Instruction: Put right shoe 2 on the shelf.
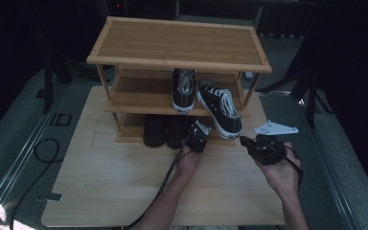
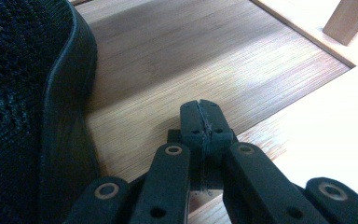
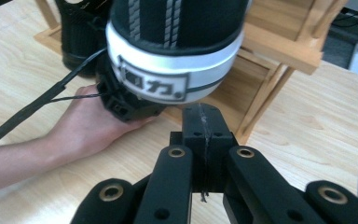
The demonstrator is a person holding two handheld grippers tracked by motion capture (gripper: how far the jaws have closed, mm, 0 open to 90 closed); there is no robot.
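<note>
Where the person's forearms cross the near edge of the pale wooden table [image 1: 100,191], its front half lies bare, with a cable [image 1: 38,158] looping off its left edge onto grey floor. Left gripper [image 1: 197,139], jaws pressed together on nothing, rests at the front edge of the bamboo shoe rack [image 1: 177,45], on its lowest shelf beside dark shoes [image 1: 165,130]. Right gripper [image 1: 255,145], likewise closed and empty, hangs just before the black-and-white sneaker [image 1: 219,112], whose heel overhangs the middle shelf's front edge, near the right post. Beyond, the top shelf stands bare against dark surroundings.
</note>
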